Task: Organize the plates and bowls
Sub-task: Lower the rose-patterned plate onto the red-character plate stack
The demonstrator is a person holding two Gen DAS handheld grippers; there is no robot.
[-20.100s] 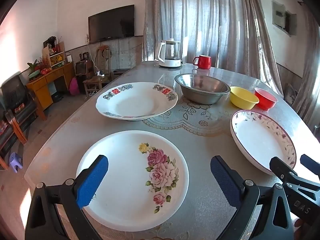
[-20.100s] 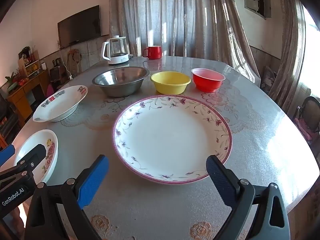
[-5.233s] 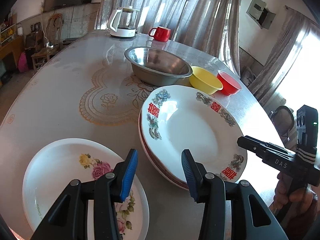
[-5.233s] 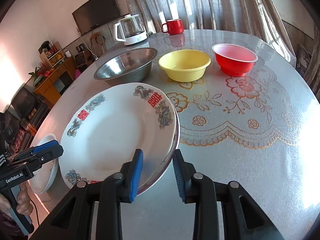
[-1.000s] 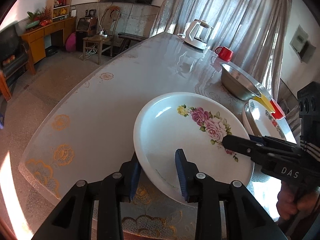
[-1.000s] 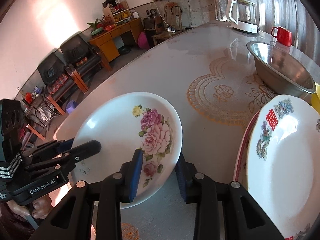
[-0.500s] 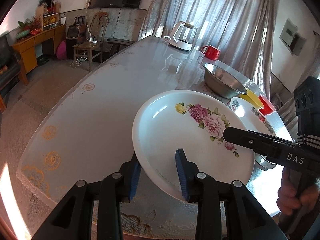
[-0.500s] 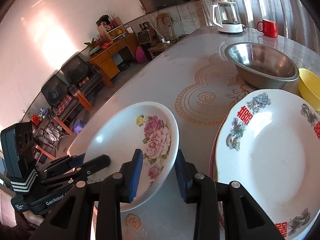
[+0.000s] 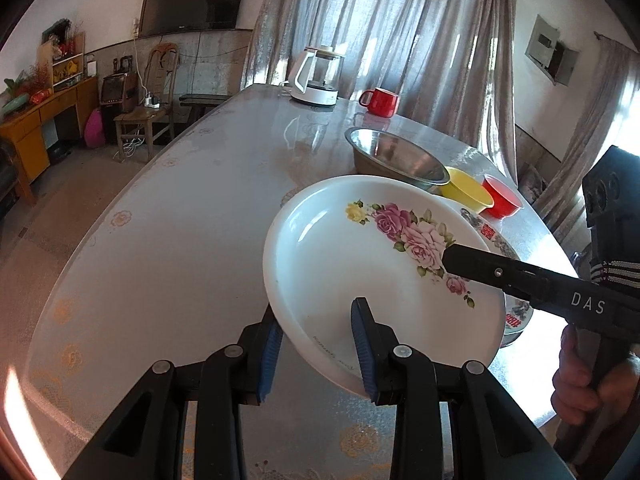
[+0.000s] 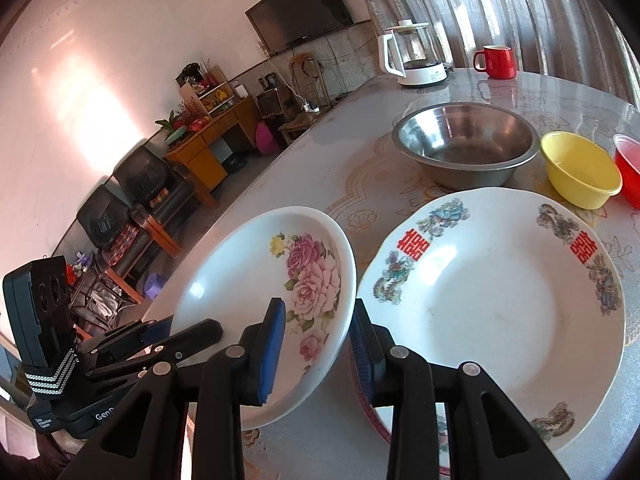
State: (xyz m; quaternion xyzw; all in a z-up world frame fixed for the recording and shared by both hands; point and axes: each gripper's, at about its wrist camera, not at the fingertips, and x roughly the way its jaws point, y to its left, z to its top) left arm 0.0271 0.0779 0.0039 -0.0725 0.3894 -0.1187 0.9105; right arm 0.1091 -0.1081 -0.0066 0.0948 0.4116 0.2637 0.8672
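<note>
A white plate with pink roses (image 9: 360,264) hangs tilted above the table, held from both sides. My left gripper (image 9: 316,316) is shut on its near rim. My right gripper (image 10: 318,312) is shut on the opposite rim of the rose plate (image 10: 256,292); its black finger reaches across the plate from the right in the left wrist view. Just to the right of the plate, a stack of plates (image 10: 492,304) with red characters on the top one rests on the table. Behind the stack stand a steel bowl (image 10: 466,140), a yellow bowl (image 10: 580,168) and a red bowl (image 10: 628,160).
A glass kettle (image 9: 318,80) and a red mug (image 9: 380,102) stand at the far end of the table (image 9: 180,220). A person's hand (image 9: 576,380) grips the right tool. Chairs, a wooden cabinet and a TV line the room to the left.
The rose plate has risen off the table and moved right, toward the plate stack, with both grippers still clamped on it. Both tools have rolled a little.
</note>
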